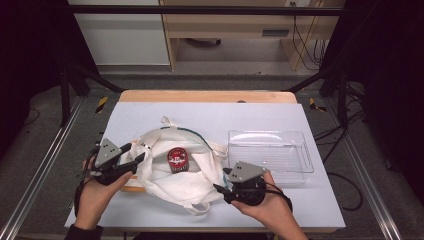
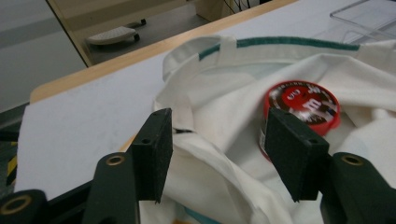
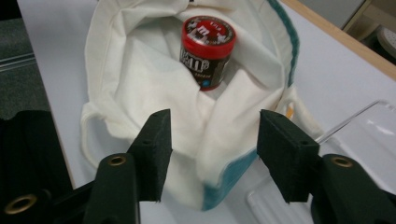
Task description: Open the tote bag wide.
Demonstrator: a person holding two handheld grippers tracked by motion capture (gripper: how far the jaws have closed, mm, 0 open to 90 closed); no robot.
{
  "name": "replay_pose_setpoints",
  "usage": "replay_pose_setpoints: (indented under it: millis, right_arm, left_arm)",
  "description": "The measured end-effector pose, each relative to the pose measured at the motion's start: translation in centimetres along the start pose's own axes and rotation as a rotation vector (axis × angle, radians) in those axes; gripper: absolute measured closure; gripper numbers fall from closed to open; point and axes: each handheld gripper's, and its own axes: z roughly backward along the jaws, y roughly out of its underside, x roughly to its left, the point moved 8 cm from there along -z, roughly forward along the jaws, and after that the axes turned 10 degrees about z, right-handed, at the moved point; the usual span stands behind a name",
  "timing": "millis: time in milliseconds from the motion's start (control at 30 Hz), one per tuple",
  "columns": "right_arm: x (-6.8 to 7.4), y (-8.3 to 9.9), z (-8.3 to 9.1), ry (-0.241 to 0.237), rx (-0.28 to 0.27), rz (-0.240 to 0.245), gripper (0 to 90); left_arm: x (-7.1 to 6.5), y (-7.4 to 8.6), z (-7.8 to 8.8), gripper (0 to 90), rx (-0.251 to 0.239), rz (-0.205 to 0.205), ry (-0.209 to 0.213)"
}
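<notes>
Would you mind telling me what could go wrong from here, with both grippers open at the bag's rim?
1. The white cloth bag looks slack, and both the left gripper and the right gripper have open jaws, so its mouth may sag shut over the red-lidded can.
2. The can stands upright on soft folds and could tip if the cloth is tugged.
3. The clear tray lies close to the right gripper and might get knocked.

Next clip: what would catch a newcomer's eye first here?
The red-lidded candy tub stands out, sitting in the mouth of the white cloth bag spread in the middle of the table. The left gripper and right gripper flank the bag's two sides, jaws apart with its fabric lying between them. A clear plastic tray sits to the bag's right.
</notes>
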Motion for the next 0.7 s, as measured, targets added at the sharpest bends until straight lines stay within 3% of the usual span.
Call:
replay_pose_setpoints:
  millis: [67, 233, 433, 567, 700]
  right_arm:
    - [-1.0, -0.9, -0.3, 0.002, 0.013, 0.013, 40.2]
    - [-4.2, -3.1, -1.8, 0.003, 0.04, 0.023, 31.7]
    - [-7.3, -4.4, -4.2, -0.008, 0.091, 0.024, 19.6]
    - [-8.6, -4.7, -6.0, -0.015, 0.138, 0.041, 21.2]
    - [-9.1, -4.8, -8.1, -0.031, 0.171, 0.053, 24.3]
  left_arm:
    - [-0.3, 0.6, 0.1, 39.5, 0.025, -0.017, 0.008]
    - [-0.6, 1.7, 0.5, 36.1, 0.023, -0.001, 0.017]
    - [-1.2, 2.8, 0.3, 34.4, 0.021, 0.004, 0.018]
    - [-1.7, 3.4, -0.2, 33.3, 0.04, -0.021, 0.016]
    - [-1.6, 3.8, -0.5, 33.8, 0.043, -0.028, -0.012]
